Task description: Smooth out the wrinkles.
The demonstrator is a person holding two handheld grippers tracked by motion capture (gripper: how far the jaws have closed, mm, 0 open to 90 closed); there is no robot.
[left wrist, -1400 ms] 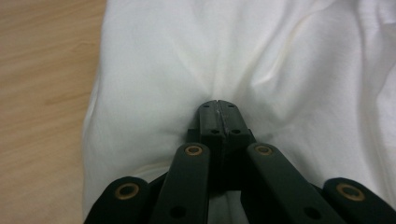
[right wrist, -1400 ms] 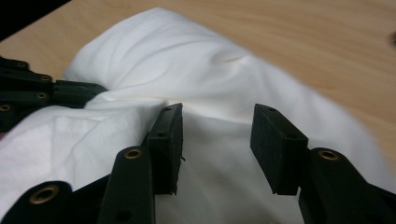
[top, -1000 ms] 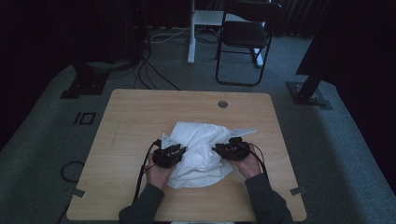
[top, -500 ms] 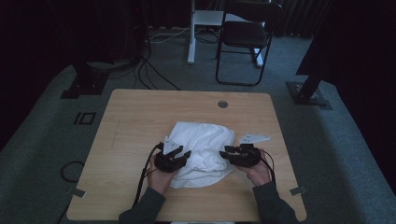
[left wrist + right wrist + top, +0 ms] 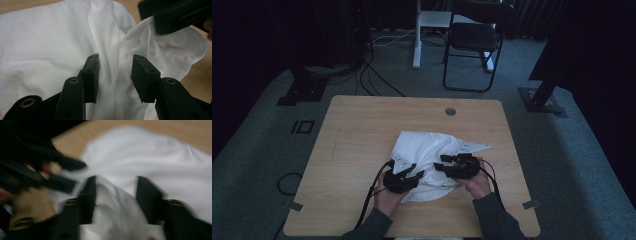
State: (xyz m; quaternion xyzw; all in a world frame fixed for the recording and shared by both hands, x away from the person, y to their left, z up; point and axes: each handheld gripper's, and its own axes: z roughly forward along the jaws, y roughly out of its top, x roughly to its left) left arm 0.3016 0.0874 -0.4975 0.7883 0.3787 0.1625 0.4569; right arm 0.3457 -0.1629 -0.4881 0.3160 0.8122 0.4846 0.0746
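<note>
The white cloth [image 5: 432, 157] lies bunched toward the table's [image 5: 362, 130] near edge. My left hand-held gripper [image 5: 114, 75] stands part-open astride a fold, pads not pressing — lined up to pinch. My right hand-held gripper [image 5: 115, 198], just closing, seems — through blur — to straddle a raised ridge.

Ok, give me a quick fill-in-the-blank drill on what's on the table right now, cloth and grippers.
1. The crumpled cloth on the light wooden table is ____ in colour.
2. In the left gripper view, the left gripper has a ____ of cloth between its parted jaws.
3. The round hole in the tabletop lies near the table's ____ edge.
4. Behind the table stands a black ____.

Missing words: white; fold; far; chair
</note>
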